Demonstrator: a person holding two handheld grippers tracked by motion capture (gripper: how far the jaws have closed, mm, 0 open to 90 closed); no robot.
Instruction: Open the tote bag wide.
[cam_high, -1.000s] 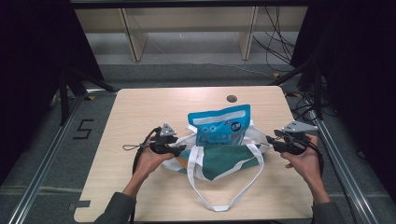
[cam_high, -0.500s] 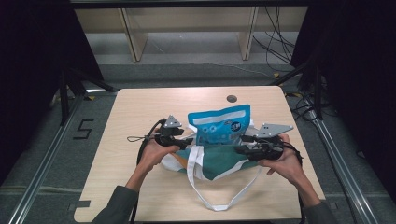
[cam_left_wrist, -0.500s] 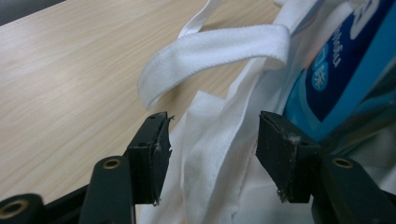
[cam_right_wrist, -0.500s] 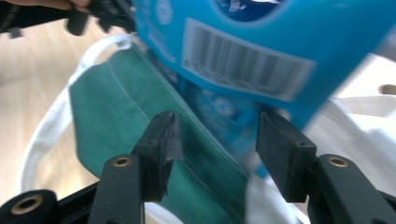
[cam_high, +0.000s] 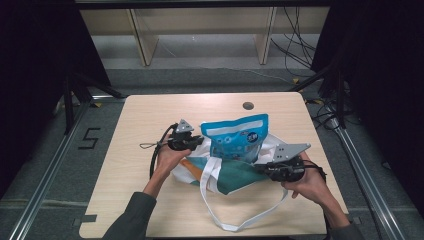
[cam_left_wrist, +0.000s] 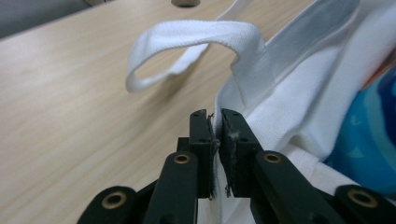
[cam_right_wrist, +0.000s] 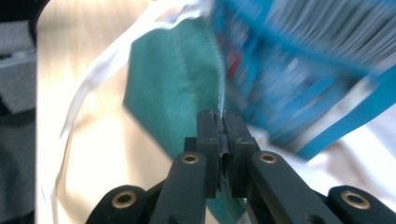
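Both grippers (cam_left_wrist: 214, 122) (cam_right_wrist: 219, 122) pinch the tote bag's (cam_high: 235, 175) rim.

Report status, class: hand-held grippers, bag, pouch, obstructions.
Left hand-held gripper shut on bag rim. Right hand-held gripper shut on bag's green edge. Pouch upright in bag. Nothing blocking.

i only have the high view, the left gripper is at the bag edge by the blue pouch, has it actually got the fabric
Observer: Yes. In the left gripper view the left gripper is shut on the white rim of the tote bag, just below where a white strap is sewn on.
Operator: and the right one, what is it on
Observer: The right gripper is shut on the bag's green panel, at its edge.
Operator: is the pouch touching the right fingers
Observer: The blue pouch sits just behind them, but that view is blurred, so contact cannot be told.
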